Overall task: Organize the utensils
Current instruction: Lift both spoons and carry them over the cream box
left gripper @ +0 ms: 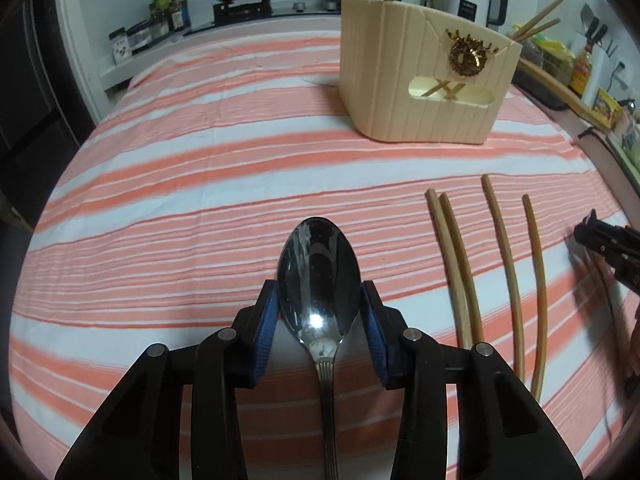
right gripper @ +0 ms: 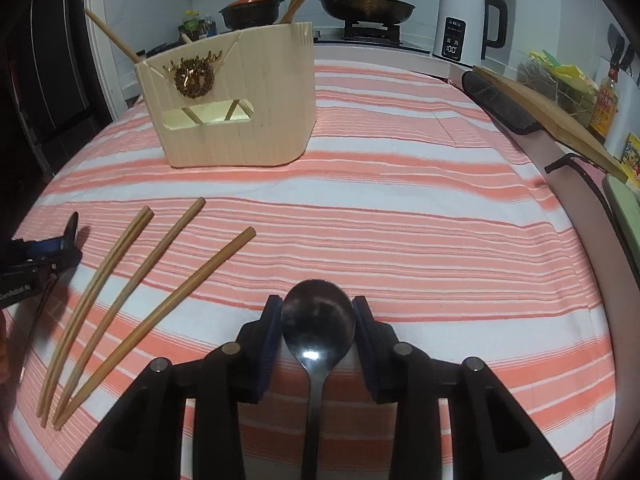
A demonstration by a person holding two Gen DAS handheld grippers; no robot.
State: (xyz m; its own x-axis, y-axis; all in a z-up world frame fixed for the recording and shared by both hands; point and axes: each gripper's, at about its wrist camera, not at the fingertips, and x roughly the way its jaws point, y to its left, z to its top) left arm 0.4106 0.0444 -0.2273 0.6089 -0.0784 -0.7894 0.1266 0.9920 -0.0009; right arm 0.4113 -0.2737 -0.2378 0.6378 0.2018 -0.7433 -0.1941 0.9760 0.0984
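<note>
In the left wrist view my left gripper (left gripper: 319,300) has its blue pads on either side of a shiny steel spoon's (left gripper: 319,276) bowl, touching its edges. In the right wrist view my right gripper (right gripper: 318,314) stands the same way around a darker spoon's (right gripper: 318,320) bowl. Both spoons lie on the striped cloth, handles toward the cameras. A cream utensil holder (left gripper: 424,76) stands further back, with chopsticks sticking out; it also shows in the right wrist view (right gripper: 236,100). Several loose chopsticks (left gripper: 496,272) lie between the grippers, seen too in the right wrist view (right gripper: 132,296).
The table wears a pink-and-white striped cloth (left gripper: 200,184). Behind it is a stove with pans (right gripper: 366,6), a white kettle (right gripper: 464,24), bottles and a wooden board (right gripper: 552,120) at the right edge. The other gripper shows at each view's side (left gripper: 608,248).
</note>
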